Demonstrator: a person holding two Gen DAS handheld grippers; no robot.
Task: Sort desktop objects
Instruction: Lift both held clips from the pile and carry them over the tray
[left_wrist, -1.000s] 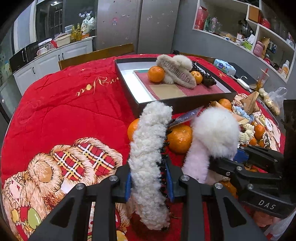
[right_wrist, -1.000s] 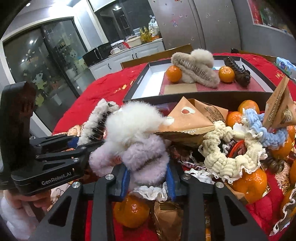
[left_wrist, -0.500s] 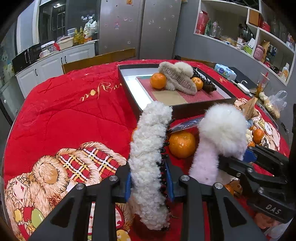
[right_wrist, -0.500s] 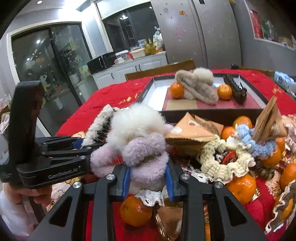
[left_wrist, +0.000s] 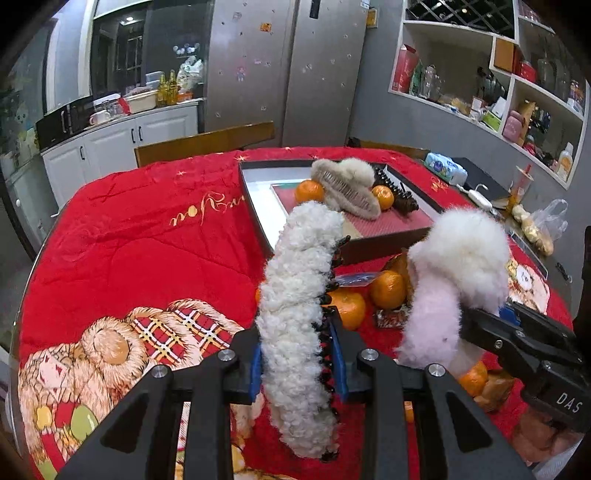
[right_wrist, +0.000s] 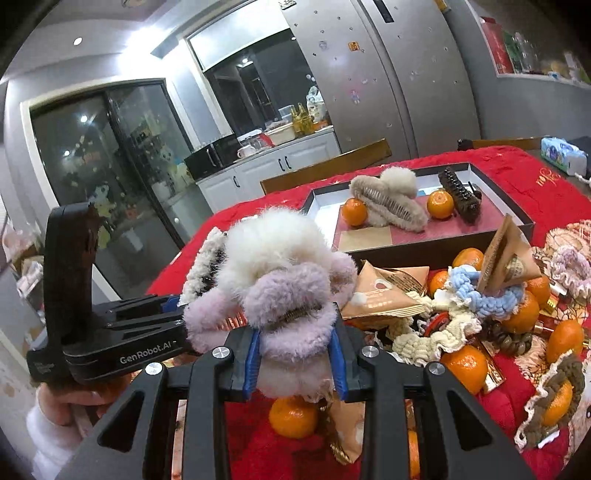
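My left gripper is shut on a cream woolly hair claw with black teeth, held up above the red tablecloth. My right gripper is shut on a pink and white fluffy hair claw. In the left wrist view that fluffy claw hangs at the right, in the right gripper. Beyond both lies a dark tray holding a beige furry hair claw, two tangerines and a dark brown claw. The left gripper shows at the left of the right wrist view.
A heap of tangerines, knitted scrunchies, brown paper packets and sweets covers the table's right side. A wooden chair back stands behind the table. A tissue pack and cable lie far right. A person's hand holds the left gripper.
Both grippers have risen with their hair claws still held, and the view has tipped up so that the tray sits lower and smaller in the frames.
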